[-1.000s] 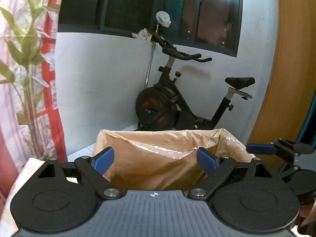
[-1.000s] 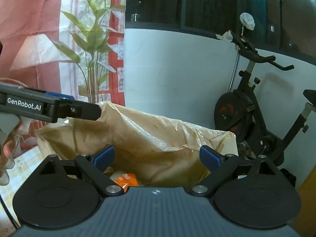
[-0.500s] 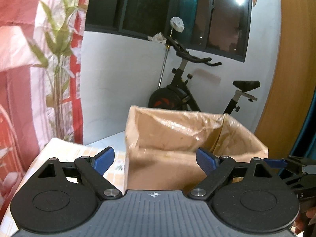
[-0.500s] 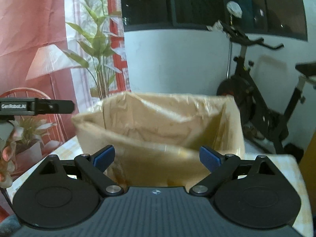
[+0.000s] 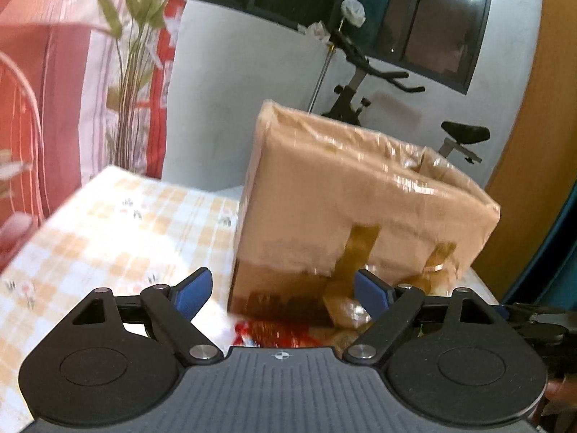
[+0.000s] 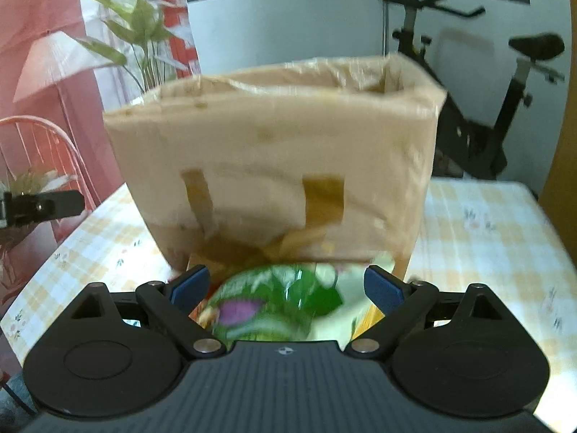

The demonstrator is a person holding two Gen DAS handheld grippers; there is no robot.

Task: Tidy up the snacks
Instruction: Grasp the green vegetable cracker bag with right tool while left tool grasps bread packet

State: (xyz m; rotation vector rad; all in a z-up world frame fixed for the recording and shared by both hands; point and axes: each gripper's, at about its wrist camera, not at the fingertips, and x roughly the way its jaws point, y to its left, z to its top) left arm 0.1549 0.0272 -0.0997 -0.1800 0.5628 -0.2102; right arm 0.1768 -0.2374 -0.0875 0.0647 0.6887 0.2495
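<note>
A tall cardboard box (image 6: 274,166) lined with a thin plastic bag stands on a surface (image 6: 483,223) covered by a cloth checked in pale yellow and white with small flowers. Strips of brown tape run down the front of the box, and its top is open. Two hand-held grippers are held low in front of it, each tilted downward. The left hand-held gripper (image 5: 283,290) has its blue-padded fingers spread, and they have just been closing in a little; nothing is pinched between them. Just past its fingertips, at the foot of the box, lies a red snack packet (image 5: 267,333), blurred, with a crumpled clear wrapper (image 5: 346,308) beside it to the right. The right hand-held gripper (image 6: 286,285) also has its fingers spread wide and grips nothing. Between and just beyond its fingers lies a green snack bag (image 6: 281,299) with purple and white print, resting on the cloth against the front of the box; the pads stand clear of it on both sides. In the right-hand view the tip of the left hand-held gripper shows at the far left edge. Behind the surface are a white wall, a dark window, an exercise bike (image 6: 479,101), a leafy plant (image 6: 140,32) and a red and pink curtain (image 5: 54,90).
</note>
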